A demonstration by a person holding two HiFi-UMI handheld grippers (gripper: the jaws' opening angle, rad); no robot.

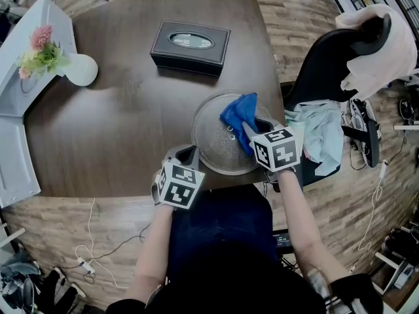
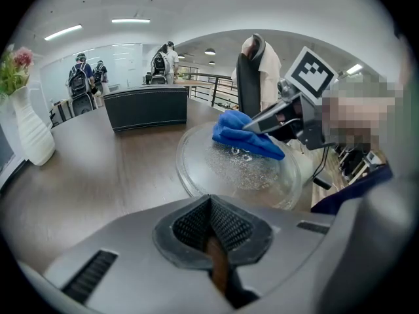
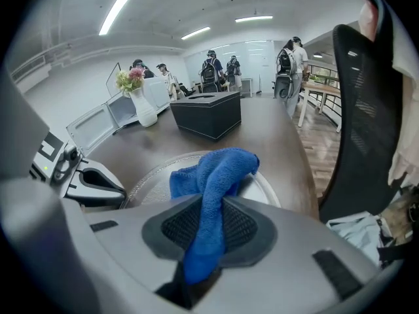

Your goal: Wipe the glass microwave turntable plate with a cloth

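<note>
- One table (image 1: 124,116), dark wood, everything sits on it.
- One chair (image 1: 327,64), black, off the table's right edge, pale clothes draped over its back and seat.
- One plate (image 1: 211,146), clear glass, round, flat on the table at the near edge, right of centre.
- One box (image 1: 190,46), black tissue box, behind the plate, well apart from it.
- Two grippers.
  - Right gripper (image 3: 209,231): jaws pinching the cloth, reaching over the plate from its near right side.
  - Left gripper (image 2: 211,231): jaws pressed together with nothing between them, just beside the plate's near left rim; can't tell if it touches.
- One vase (image 1: 82,69), white, with flowers, far left of the table.
- One cloth (image 1: 237,113), blue, bunched, lying on the plate's far right part, its tail running back into the right gripper.
</note>
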